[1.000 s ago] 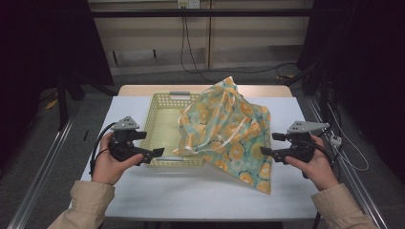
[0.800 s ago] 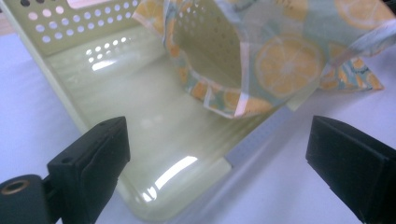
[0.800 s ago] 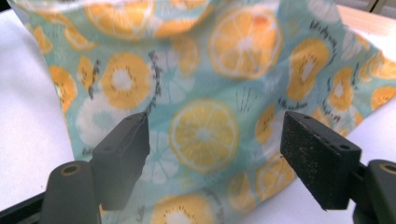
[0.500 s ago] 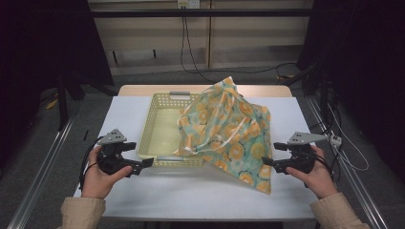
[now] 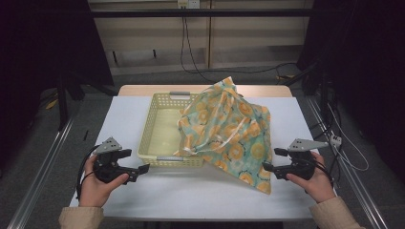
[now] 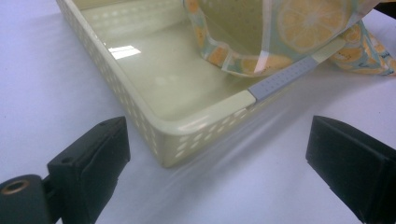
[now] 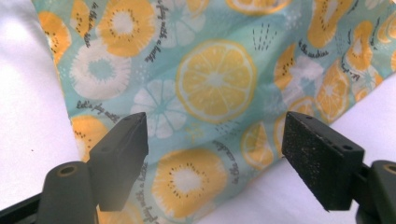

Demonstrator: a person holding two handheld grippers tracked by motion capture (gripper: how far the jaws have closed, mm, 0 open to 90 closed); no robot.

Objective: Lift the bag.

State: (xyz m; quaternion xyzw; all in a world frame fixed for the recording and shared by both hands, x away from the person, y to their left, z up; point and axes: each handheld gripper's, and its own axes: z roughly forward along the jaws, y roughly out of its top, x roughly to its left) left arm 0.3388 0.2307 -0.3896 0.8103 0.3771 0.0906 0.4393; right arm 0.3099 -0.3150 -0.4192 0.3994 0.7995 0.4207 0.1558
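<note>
Jaws of both grippers gape empty; fruit-print cloth (image 5: 228, 129) drapes over the basket (image 5: 160, 125) between them.

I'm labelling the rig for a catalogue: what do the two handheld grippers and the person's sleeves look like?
Both the left gripper and the right gripper are black, each with two blocky black jaws, a grey three-cornered plate on top and a trailing black cable. The jaw arms show brass-coloured rivets in the gripper views. The sleeves are beige.
</note>
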